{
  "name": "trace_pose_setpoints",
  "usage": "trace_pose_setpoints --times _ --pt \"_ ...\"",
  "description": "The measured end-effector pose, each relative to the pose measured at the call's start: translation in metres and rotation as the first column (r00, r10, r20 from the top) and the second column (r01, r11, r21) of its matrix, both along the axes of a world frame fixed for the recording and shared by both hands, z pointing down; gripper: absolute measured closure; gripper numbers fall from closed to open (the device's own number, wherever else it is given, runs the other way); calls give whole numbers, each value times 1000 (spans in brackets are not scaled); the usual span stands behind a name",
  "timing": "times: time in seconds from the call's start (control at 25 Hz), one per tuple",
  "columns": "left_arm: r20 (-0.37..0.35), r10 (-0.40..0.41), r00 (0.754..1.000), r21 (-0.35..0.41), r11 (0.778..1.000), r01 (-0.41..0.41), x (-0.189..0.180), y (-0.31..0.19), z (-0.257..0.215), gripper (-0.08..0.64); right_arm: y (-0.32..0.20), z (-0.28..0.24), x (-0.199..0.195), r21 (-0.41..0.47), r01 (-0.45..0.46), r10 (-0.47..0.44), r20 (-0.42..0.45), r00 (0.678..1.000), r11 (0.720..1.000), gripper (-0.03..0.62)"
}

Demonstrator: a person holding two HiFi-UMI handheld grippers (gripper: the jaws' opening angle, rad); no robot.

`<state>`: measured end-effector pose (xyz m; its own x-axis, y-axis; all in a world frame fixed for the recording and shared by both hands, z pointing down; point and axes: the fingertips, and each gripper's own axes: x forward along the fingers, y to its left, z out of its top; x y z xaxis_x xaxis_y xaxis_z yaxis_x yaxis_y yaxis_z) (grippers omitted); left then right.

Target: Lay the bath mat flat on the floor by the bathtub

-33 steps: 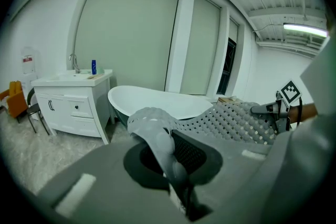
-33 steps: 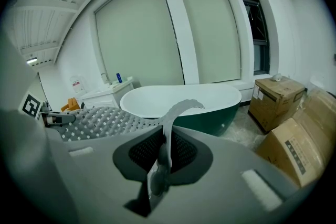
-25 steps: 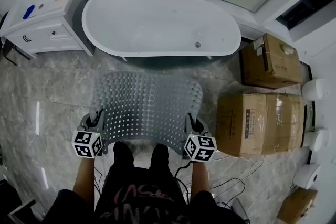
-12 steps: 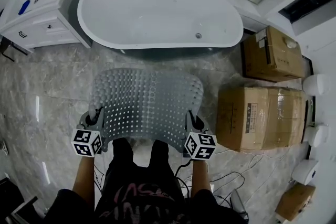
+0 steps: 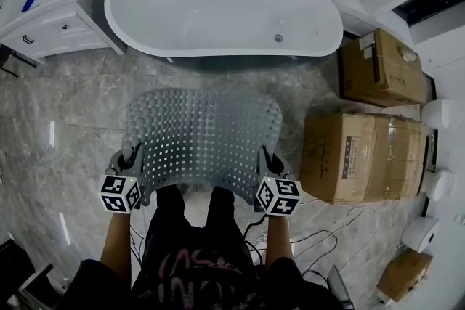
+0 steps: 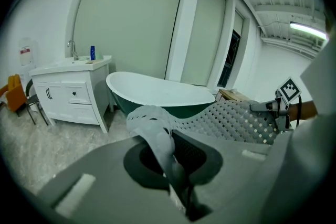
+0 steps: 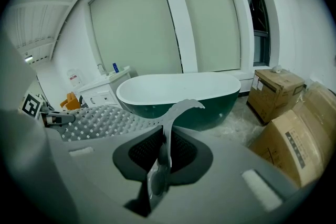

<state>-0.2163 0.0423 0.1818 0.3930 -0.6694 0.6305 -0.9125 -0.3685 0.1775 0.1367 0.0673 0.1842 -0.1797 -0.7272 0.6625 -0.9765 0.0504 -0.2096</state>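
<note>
A grey perforated bath mat (image 5: 200,138) is stretched between my two grippers over the marble floor, in front of the white bathtub (image 5: 218,7). My left gripper (image 5: 129,160) is shut on the mat's near left corner, and my right gripper (image 5: 267,160) is shut on the near right corner. The mat arches away toward the tub; I cannot tell whether its far edge touches the floor. In the left gripper view a fold of the mat (image 6: 157,128) is pinched in the left gripper (image 6: 173,170), with the tub (image 6: 157,94) beyond. In the right gripper view the mat's edge (image 7: 176,113) rises from the right gripper (image 7: 160,165).
A white vanity cabinet (image 5: 51,3) stands left of the tub. Two cardboard boxes (image 5: 360,156) (image 5: 381,69) sit on the floor to the right. Cables (image 5: 320,250) trail at the lower right. The person's legs (image 5: 192,218) stand just behind the mat.
Both grippers and the mat have sunk a little toward the floor. Both grips on the mat's corners are unchanged.
</note>
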Motion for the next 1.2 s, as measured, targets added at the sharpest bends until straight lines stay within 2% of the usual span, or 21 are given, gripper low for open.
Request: trace_pose_setpoints --times 1.2 --pt "39 -4 999 -96 995 8 -11 -15 83 534 -8 78 -14 -83 4 -3 17 1000 997 541"
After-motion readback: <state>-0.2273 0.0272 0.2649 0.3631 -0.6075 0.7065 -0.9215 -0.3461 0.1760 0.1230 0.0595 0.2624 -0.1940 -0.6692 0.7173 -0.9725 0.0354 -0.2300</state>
